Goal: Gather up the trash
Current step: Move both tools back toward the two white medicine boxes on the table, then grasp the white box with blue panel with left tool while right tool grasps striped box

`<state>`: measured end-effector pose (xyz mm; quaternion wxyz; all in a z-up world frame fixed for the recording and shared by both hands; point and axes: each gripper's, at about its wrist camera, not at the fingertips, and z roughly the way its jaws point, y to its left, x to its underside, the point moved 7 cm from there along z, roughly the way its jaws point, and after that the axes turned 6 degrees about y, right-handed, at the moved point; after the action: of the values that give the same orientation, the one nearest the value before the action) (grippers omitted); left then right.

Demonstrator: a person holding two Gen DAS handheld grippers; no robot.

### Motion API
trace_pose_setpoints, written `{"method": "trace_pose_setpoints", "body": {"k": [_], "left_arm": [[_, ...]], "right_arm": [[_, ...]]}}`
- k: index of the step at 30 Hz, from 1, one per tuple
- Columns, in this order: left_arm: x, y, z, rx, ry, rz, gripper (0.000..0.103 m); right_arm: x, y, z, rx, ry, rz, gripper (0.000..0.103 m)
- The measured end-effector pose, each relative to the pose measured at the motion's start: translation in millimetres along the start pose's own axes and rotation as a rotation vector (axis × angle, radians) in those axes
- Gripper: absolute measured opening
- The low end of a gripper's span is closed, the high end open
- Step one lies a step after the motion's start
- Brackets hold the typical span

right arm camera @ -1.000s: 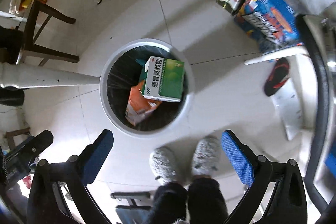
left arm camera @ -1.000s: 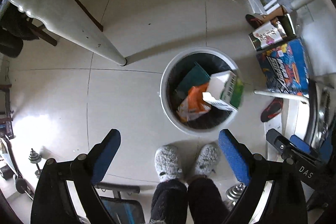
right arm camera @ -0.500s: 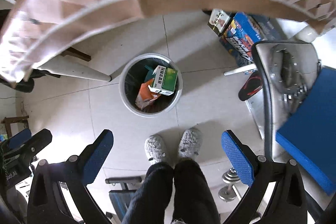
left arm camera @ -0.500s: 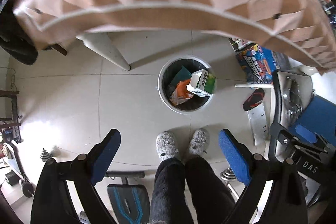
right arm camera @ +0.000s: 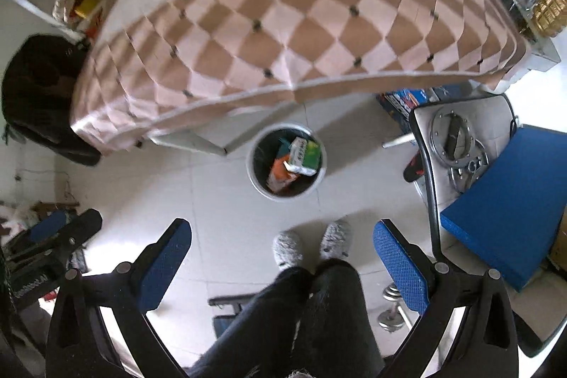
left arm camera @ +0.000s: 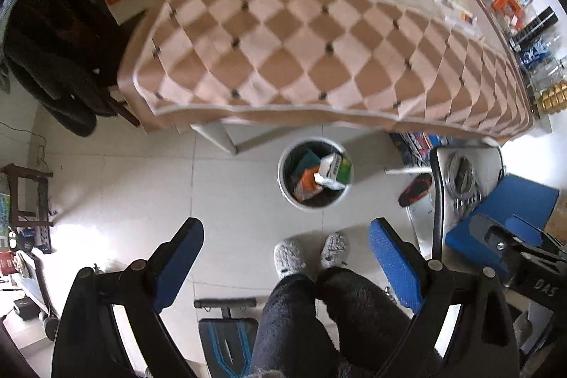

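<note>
Faintly, "DAS" on right gripper (left arm camera: 510,257)

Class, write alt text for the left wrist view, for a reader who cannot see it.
An open, empty left hand-held gripper looks down at a round trash bin on the tiled floor, holding a green-and-white box and an orange packet. A table under a checkered tablecloth stands beyond it; the person's grey slippers are below.
</note>
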<state>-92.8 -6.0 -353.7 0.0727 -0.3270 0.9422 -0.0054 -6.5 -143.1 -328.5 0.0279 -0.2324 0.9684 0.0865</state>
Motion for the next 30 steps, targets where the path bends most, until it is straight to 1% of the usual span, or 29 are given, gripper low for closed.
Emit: {"method": "trace_pose_setpoints", "body": {"k": [2,6,7,9,11,12,14,15,17,18,19,21,22,26,28,30], "left_arm": [[-16.6,-2.9,-8.1,-0.015,-0.026,-0.001,0.095],[-58.1,-19.1,-18.0,-0.051,-0.090,0.020,0.095],[-69.7,-25.3,-18.7,-0.069,-0.103,0.024,0.095],[-93.0,-40.6,-15.5,-0.084,-0.121,0.030,0.095],[-117.7,-56.3,-8.8,-0.097,-0.130,0.034,0.097],[-131.2,-67.4,-1.3,-0.098,-0.126,0.038,0.103],[-154.7,-83.1,12.4,-0.105,-0.116,0.041,0.103],[-167.3,-88.8,20.3,-0.120,-0.106,0.038,0.103],[-193.3,-100.5,40.3,-0.159,-0.076,0.019,0.103],[-203.6,-104.2,48.2,-0.179,-0.064,0.002,0.103],[-217.1,-110.0,58.9,-0.191,-0.046,-0.026,0.103],[-232.2,-118.4,74.5,-0.198,-0.018,-0.065,0.103],[-239.3,-123.7,82.3,-0.200,-0.005,-0.080,0.103],[-259.9,-143.2,107.8,-0.215,0.033,-0.113,0.103],[-265.7,-147.8,117.3,-0.215,0.049,-0.134,0.103],[-270.5,-149.9,124.9,-0.212,0.065,-0.156,0.103]], "right_arm": [[-16.8,-1.9,-16.5,-0.025,-0.022,0.033,0.103],[-60.1,-18.5,-35.9,-0.039,-0.049,0.081,0.103],[-75.6,-26.9,-39.7,-0.042,-0.053,0.097,0.103],[-106.0,-46.9,-42.7,-0.027,-0.058,0.121,0.103],[-135.8,-63.5,-38.0,-0.012,-0.052,0.134,0.103],[-152.6,-71.3,-35.7,0.001,-0.047,0.133,0.103],[-197.0,-91.5,-28.6,0.032,-0.037,0.120,0.103],[-213.2,-97.4,-24.3,0.045,-0.030,0.105,0.103],[-261.3,-106.0,-11.8,0.089,0.006,0.000,0.103],[-279.0,-105.9,-6.0,0.115,0.027,-0.056,0.103],[-302.5,-103.1,5.0,0.150,0.070,-0.159,0.103],[-335.4,-94.2,24.0,0.207,0.123,-0.326,0.103],[-354.7,-91.0,36.5,0.253,0.155,-0.430,0.103],[-397.8,-78.0,73.9,0.403,0.240,-0.743,0.103],[-407.7,-70.5,89.4,0.436,0.291,-0.895,0.103],[-414.0,-67.1,100.0,0.460,0.331,-0.983,0.103]]}}
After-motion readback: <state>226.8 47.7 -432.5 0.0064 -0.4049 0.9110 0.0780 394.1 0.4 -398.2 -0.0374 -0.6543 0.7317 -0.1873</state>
